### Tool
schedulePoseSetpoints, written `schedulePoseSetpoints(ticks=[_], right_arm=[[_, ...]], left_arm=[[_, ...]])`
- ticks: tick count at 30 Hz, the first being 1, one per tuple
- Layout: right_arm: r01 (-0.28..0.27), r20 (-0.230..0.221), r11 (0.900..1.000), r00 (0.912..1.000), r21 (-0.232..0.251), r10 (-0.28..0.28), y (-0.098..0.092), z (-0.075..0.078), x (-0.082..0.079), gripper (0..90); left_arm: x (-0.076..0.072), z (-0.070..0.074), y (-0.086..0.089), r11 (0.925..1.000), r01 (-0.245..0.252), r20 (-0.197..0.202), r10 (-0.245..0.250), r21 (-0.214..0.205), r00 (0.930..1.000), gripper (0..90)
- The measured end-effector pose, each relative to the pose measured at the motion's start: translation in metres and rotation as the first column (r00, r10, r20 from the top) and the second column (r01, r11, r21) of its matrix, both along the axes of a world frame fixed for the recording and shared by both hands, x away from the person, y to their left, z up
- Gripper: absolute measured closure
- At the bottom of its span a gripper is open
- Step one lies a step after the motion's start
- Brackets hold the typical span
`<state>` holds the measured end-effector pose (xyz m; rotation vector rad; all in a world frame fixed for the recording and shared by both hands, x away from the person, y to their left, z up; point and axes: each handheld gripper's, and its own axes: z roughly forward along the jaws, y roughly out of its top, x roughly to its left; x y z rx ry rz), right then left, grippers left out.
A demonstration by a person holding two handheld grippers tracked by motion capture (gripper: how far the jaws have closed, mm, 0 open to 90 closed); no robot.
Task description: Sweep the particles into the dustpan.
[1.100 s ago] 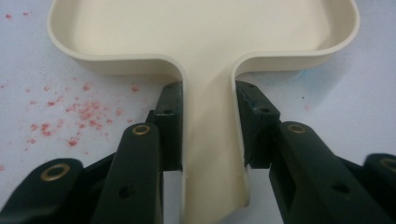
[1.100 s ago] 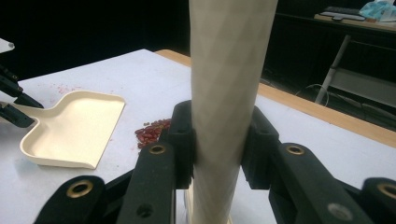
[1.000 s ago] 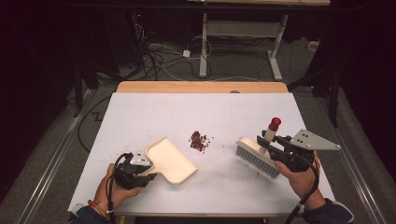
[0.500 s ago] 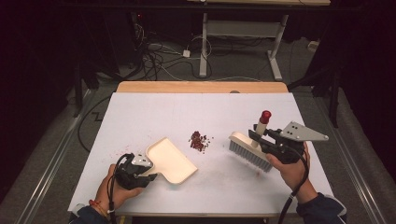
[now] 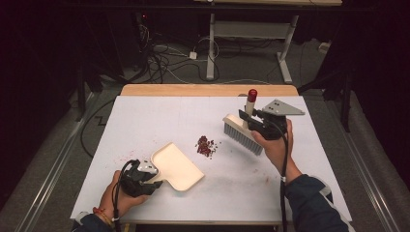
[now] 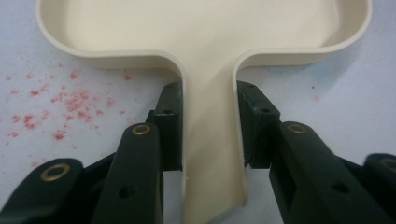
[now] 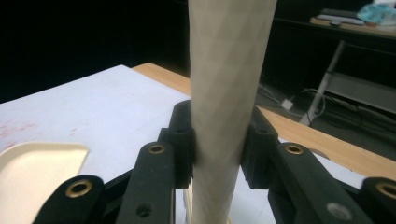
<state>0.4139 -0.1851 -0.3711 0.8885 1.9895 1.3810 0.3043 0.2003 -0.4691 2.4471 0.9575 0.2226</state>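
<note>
Cream plastic dustpan lies flat on the white table surface at the near left, its tray pointing toward the table centre and its short handle toward the person. The left gripper, held in the left hand at the near edge, is clenched on that handle: in the left gripper view both black jaws press against the two sides of the dustpan's narrow cream stem, and the tray spreads out beyond them. Faint red-pink specks stain the white surface just left of the stem in that view.

Near the middle of the table, just beyond the open lip of the dustpan and apart from it, sits a small pile of dark red crumbs.

Farther right, the right gripper, held in the right hand, grasps a cream hand brush with pale bristles. The brush handle stands roughly upright and ends in a red tip; in the right gripper view the jaws close on either side of this pale cylindrical shaft. The bristles face down toward the table, right of the crumbs and apart from them; whether they touch the surface cannot be told from the high view.

At the far edge a strip of bare light wood borders the white surface. Beyond it, cables lie on the dark floor beside a white desk frame.
</note>
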Motion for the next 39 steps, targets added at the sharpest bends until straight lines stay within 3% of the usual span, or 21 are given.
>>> schedulePoseSetpoints(ticks=[6,15,26,30,35,39], right_arm=[[0.064,0.014,0.9979,0.9979,-0.014,-0.064,0.021,-0.013,0.023,70.1],[0.085,0.030,0.9961,0.9960,-0.025,-0.084,0.045,-0.028,0.035,70.1],[0.000,0.048,0.9991,0.9988,-0.043,0.003,0.077,-0.038,0.016,69.4],[-0.007,0.048,0.9990,0.9988,-0.044,0.010,0.079,-0.039,0.012,69.2],[-0.030,0.045,0.9981,0.9984,-0.054,0.033,0.080,-0.039,0.007,68.9],[-0.052,0.042,0.9973,0.9976,-0.052,0.055,0.083,-0.039,0.003,69.0]], left_arm=[[0.001,-0.001,-0.002,1.0000,-0.002,-0.003,0.002,0.002,1.0000,63.9],[0.001,-0.002,-0.002,1.0000,-0.001,0.004,0.001,0.005,1.0000,63.9],[0.001,-0.002,-0.003,1.0000,-0.004,0.001,0.004,0.007,1.0000,63.9],[0.002,-0.001,-0.004,1.0000,-0.005,-0.004,0.005,0.009,1.0000,63.9],[0.006,0.008,-0.005,0.9998,-0.014,-0.039,0.014,0.012,0.9991,63.9],[0.008,0.009,-0.010,0.9992,-0.015,-0.039,0.017,0.036,0.9991,63.9]])
